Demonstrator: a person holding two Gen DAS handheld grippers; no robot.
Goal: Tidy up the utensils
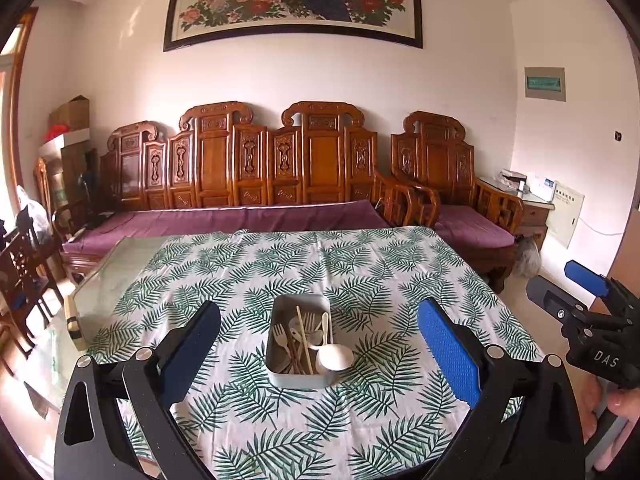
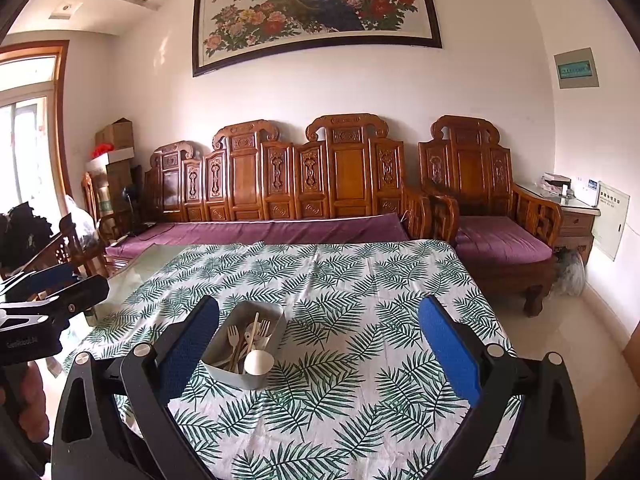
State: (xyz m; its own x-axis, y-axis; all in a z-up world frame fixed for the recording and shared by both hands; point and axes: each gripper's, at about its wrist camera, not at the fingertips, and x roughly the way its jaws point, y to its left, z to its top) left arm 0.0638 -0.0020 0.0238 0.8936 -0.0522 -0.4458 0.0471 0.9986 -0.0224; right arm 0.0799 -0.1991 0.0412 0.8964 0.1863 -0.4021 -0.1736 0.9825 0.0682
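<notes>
A grey rectangular box (image 1: 280,376) stands on the leaf-print tablecloth and holds several pale utensils: forks (image 1: 281,335), chopsticks (image 1: 304,336) and a ladle (image 1: 335,357). It also shows in the right wrist view (image 2: 224,368), left of centre. My left gripper (image 1: 318,344) is open and empty, raised above the table's near side, with the box straight ahead between its fingers. My right gripper (image 2: 320,344) is open and empty, to the right of the box. Each gripper shows at the edge of the other's view (image 1: 580,304) (image 2: 44,288).
The table (image 1: 360,272) has a green leaf-print cloth; bare glass (image 1: 116,276) shows at its left end. A carved wooden sofa (image 1: 248,168) with purple cushions stands behind the table, an armchair (image 2: 480,200) to the right. Wooden chairs (image 1: 20,264) stand at the left.
</notes>
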